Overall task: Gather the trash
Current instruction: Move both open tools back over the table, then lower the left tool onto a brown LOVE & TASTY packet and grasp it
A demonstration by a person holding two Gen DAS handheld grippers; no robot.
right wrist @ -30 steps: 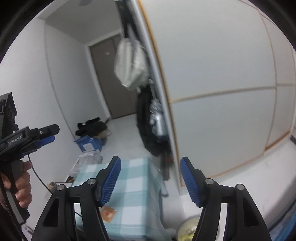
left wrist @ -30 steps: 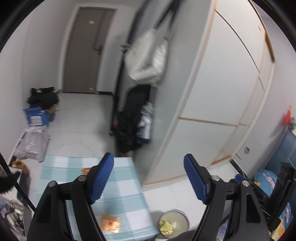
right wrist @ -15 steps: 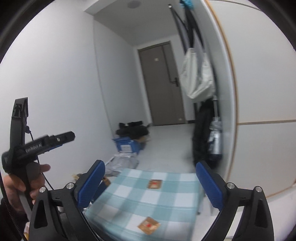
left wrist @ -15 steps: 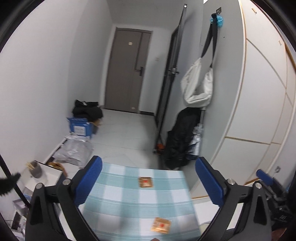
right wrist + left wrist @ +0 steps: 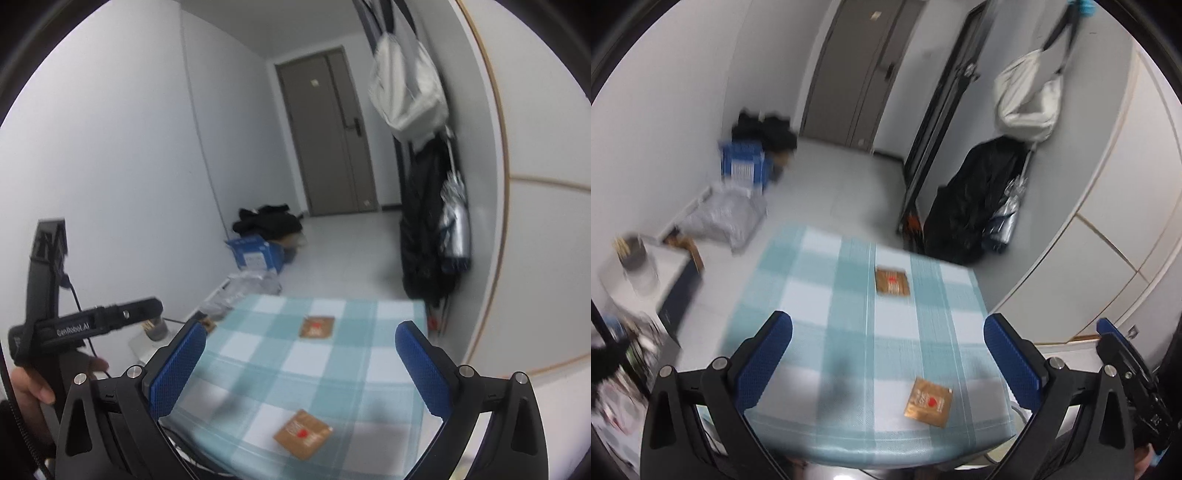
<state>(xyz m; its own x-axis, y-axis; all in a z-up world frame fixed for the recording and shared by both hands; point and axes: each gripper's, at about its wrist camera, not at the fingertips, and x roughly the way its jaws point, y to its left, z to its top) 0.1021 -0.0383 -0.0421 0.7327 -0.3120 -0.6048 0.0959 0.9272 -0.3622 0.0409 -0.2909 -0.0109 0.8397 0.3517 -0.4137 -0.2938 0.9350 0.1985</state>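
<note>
Left gripper [image 5: 888,354]: jaws spread wide, nothing held.
Right gripper [image 5: 301,363]: jaws just opened wide, nothing between them.
Near packet [image 5: 928,402]: flat by the tabletop's [image 5: 820,295] near edge.
Far packet [image 5: 892,281]: toward the far edge.

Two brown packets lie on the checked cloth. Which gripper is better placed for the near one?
Probably right: the near packet sits between the open right gripper fingers, lower centre, nothing held.

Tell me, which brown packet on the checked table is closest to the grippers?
The near brown packet, lying askew by the table's front edge. The far brown packet lies toward the back edge.
</note>
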